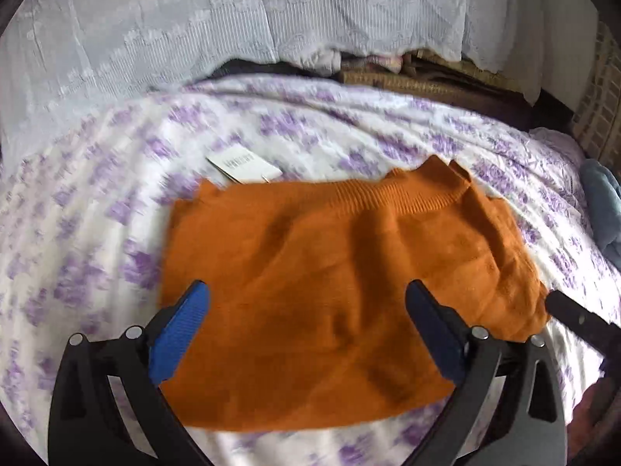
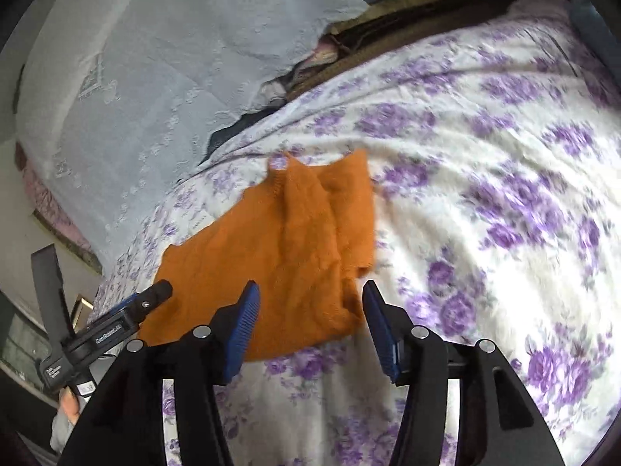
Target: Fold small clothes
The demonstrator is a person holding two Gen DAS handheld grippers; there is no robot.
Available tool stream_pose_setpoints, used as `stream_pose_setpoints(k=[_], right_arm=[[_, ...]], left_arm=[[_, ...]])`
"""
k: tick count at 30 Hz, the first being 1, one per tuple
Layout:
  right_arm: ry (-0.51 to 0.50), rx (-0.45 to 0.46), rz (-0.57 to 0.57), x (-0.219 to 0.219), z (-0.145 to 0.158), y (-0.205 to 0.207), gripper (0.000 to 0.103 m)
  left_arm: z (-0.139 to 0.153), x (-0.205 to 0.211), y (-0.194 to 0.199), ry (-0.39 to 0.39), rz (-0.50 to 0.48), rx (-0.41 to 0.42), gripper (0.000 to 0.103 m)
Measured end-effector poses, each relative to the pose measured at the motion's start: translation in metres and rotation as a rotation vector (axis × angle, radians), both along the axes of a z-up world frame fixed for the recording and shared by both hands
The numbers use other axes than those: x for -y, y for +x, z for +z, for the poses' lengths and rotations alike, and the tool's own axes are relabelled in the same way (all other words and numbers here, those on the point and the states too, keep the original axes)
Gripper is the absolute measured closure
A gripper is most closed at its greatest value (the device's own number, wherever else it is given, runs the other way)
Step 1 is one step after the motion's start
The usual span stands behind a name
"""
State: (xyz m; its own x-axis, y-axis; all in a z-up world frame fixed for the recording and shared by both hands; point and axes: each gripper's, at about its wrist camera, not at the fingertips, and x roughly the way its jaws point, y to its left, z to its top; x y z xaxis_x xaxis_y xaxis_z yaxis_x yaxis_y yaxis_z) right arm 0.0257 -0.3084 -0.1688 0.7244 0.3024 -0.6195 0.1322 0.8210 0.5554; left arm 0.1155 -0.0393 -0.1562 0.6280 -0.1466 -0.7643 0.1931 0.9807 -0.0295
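The orange sweater [image 1: 330, 291] lies folded on the floral bedspread [image 1: 97, 233], ribbed neckline toward 12 o'clock. The left gripper [image 1: 306, 310] hangs over its near half, jaws spread wide, gripping nothing. A paper tag [image 1: 244, 169] sits at the sweater's 11 o'clock. The right gripper [image 2: 310, 310] is at the sweater's [image 2: 279, 256] near edge, jaws wide apart and empty.

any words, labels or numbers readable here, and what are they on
White paper tag at the folded orange knit sweater's far edge, on the purple-flowered bedspread: dark printing, too blurred to read.
Left hand-held gripper, black body in the right wrist view: white lettering on its side, too small to read for certain.
White marks lower on the same body: unreadable.
Nothing else bears text.
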Motion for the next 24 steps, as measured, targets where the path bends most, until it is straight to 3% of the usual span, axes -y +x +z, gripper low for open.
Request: stream_pose_setpoints(k=[2, 3, 10, 15, 18, 21, 23, 24], right_arm=[[0.059, -0.022, -0.016, 0.006, -0.009, -0.001, 0.047], [0.085, -0.031, -0.025, 0.008, -0.014, -0.001, 0.047], [0.137, -0.073, -0.096, 0.005, -0.019, 0.018, 0.039], [0.202, -0.175, -0.237, -0.002, -0.018, 0.058, 0.024], [0.223, -0.128, -0.305, -0.006, -0.022, 0.060, 0.023], [0.129, -0.015, -0.283, -0.014, -0.027, 0.044, 0.032], [0.026, -0.031, -0.214, -0.022, -0.023, 0.048, 0.031], [0.034, -0.023, -0.209, -0.021, -0.024, 0.045, 0.031]], left_arm=[[-0.029, 0.007, 0.011, 0.040, 0.000, -0.059, 0.004], [-0.031, 0.007, 0.010, 0.037, 0.000, -0.031, 0.004], [-0.021, 0.003, 0.000, 0.019, 0.005, 0.016, 0.004], [-0.005, -0.017, -0.012, -0.013, 0.056, 0.074, 0.004], [-0.002, -0.028, -0.013, -0.019, 0.084, 0.085, 0.004], [-0.004, -0.031, -0.009, 0.001, 0.104, 0.080, 0.004], [-0.007, -0.030, -0.006, 0.006, 0.099, 0.066, 0.004], [-0.008, -0.029, -0.005, 0.015, 0.097, 0.065, 0.004]])
